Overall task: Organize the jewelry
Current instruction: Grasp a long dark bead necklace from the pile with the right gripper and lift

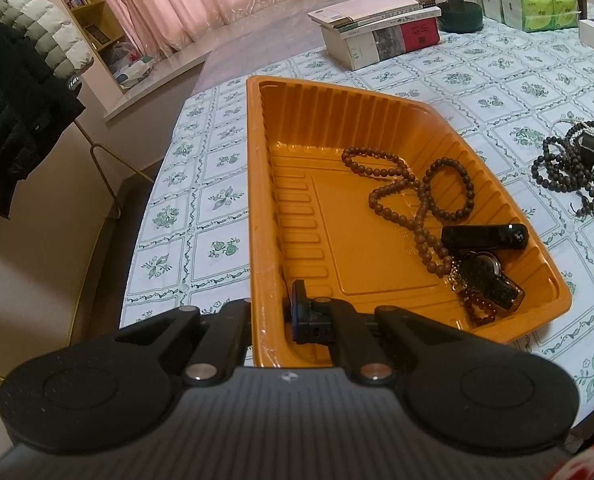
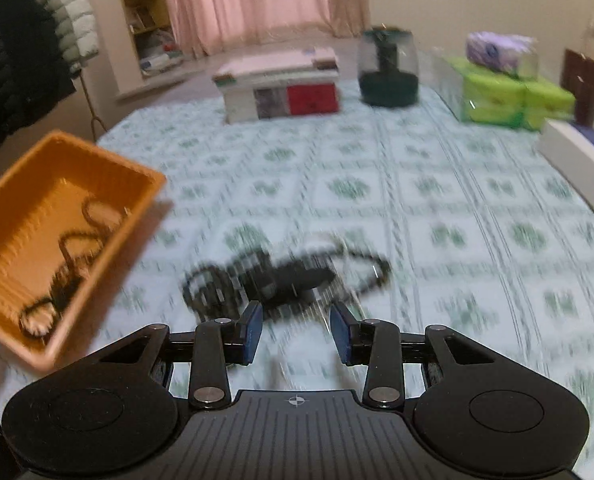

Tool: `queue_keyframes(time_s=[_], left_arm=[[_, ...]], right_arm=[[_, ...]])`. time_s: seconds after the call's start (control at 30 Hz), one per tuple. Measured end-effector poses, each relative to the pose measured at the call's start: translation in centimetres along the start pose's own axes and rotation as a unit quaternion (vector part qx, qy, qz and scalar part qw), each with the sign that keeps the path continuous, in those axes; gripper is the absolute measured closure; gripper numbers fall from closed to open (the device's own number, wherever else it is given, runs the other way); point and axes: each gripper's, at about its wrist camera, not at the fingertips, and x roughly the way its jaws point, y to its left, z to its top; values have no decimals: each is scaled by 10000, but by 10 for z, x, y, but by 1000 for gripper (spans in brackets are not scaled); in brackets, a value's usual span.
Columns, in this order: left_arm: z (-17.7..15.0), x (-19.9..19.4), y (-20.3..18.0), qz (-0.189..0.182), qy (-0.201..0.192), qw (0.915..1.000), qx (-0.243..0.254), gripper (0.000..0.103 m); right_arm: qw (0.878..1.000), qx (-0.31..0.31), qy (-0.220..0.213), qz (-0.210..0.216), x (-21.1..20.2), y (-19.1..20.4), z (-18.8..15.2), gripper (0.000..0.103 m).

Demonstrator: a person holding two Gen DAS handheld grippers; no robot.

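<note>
The left gripper (image 1: 271, 316) pinches the near rim of the orange tray (image 1: 497, 184), steadying it for loading, while the right gripper (image 2: 296, 334), jaws apart and empty, points at the dark bead tangle (image 2: 281, 276) lying mid-table, beside the tray's right edge.

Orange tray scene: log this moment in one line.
left gripper: shut on orange tray | right gripper: open, above dark bead pile

My left gripper (image 1: 271, 316) clamps the near wall of the orange tray (image 1: 257, 184), which holds brown beads (image 1: 397, 188) and a watch (image 1: 481, 268) on the desk (image 1: 201, 200).
</note>
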Motion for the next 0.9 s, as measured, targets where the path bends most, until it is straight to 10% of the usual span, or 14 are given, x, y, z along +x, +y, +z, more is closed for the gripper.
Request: queue_keyframes(time_s=[0.5,0.7,0.9], left_arm=[[0,-2,-1,22,2,10000,23,100],[0,-2,-1,11,6,10000,15,100],[0,-2,0,9,8,10000,23,100]], right_arm=[[9915,-1145,302,537,35,63,-25,66],[9794,-1945,443,322,53,82,-22,95],[9677,-2504,224,199,30,91,-3,97]])
